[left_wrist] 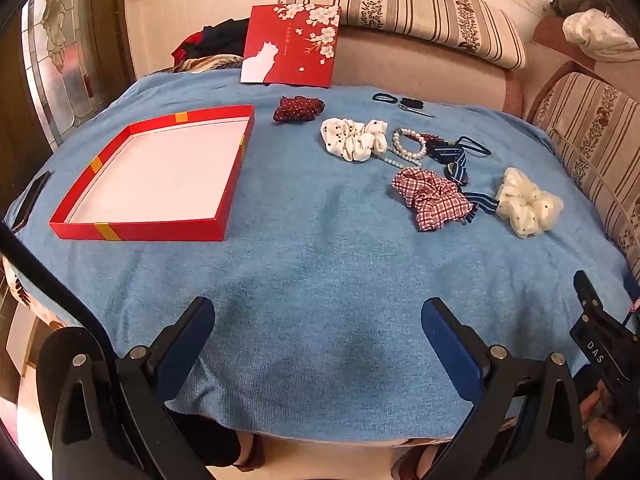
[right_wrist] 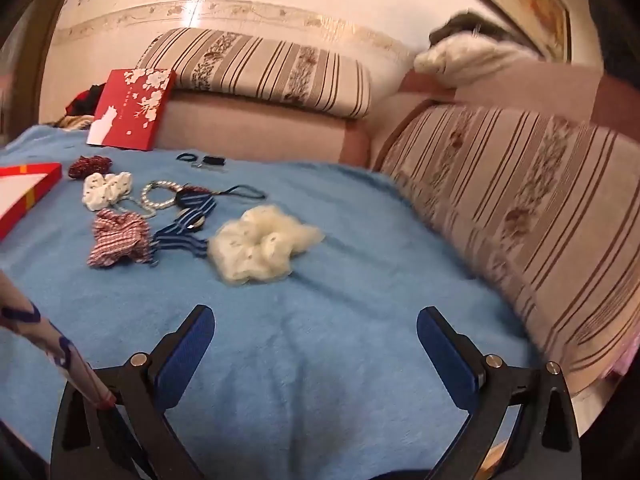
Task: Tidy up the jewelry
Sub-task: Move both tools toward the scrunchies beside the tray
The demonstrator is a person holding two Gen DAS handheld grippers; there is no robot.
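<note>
An open red box (left_wrist: 224, 216) with a white floor lies on the blue cloth (left_wrist: 320, 280) at the left; its corner shows in the right wrist view (right_wrist: 48, 178). Scrunchies and jewelry lie to the right: a dark red scrunchie (left_wrist: 298, 108), a white dotted one (left_wrist: 354, 139), a pearl bracelet (left_wrist: 408, 144), a striped blue bow (left_wrist: 456, 164), a red plaid scrunchie (left_wrist: 432, 198) and a cream scrunchie (left_wrist: 528, 202) (right_wrist: 260, 250). My left gripper (left_wrist: 318, 320) is open and empty over the cloth's near part. My right gripper (right_wrist: 316, 328) is open and empty, short of the cream scrunchie.
The red lid (left_wrist: 292, 46) with white flowers leans against the striped sofa (left_wrist: 420, 8) at the back. Black hair ties and a clip (left_wrist: 400, 102) lie near the far edge. A phone (left_wrist: 32, 200) lies left of the box. Sofa cushions (right_wrist: 520, 208) border the right side.
</note>
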